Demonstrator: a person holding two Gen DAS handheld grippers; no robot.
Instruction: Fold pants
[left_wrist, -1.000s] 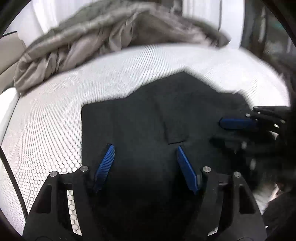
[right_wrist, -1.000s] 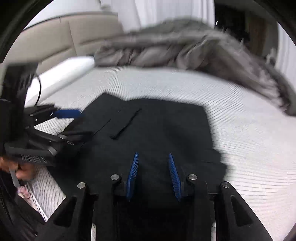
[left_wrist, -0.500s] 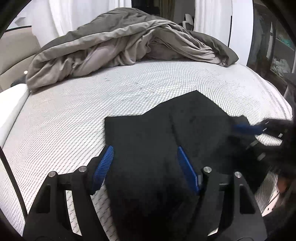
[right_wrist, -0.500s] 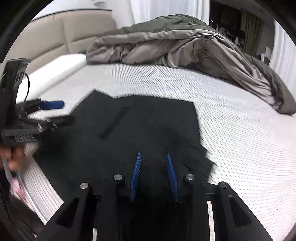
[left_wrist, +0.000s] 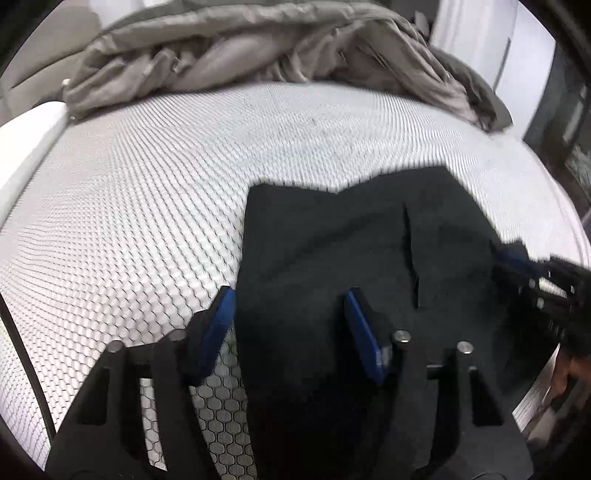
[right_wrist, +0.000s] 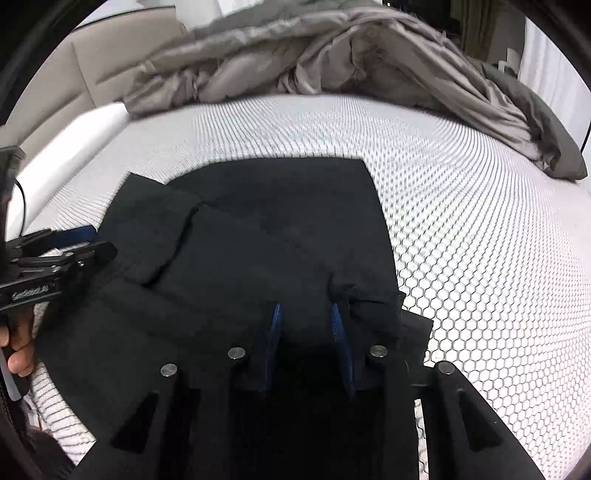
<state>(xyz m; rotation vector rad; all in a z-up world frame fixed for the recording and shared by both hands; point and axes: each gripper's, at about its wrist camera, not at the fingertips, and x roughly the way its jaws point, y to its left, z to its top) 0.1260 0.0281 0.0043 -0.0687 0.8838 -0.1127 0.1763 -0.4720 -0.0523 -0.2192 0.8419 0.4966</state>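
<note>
Black pants (left_wrist: 332, 236) lie partly folded on the white honeycomb-patterned mattress (left_wrist: 129, 221), filling the lower centre of both views. The left gripper (left_wrist: 288, 314) has just been closing its jaws, with dark fabric bunched between them. The right gripper (right_wrist: 304, 321) pinches a fold of the pants. A grey duvet (right_wrist: 332, 55) is heaped along the top.

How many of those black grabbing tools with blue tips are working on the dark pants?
2. The left tool sits at the pants' left edge, cloth between its blue tips; the right tool sits near their right edge, cloth bunched between its tips. Both are hand-held.
</note>
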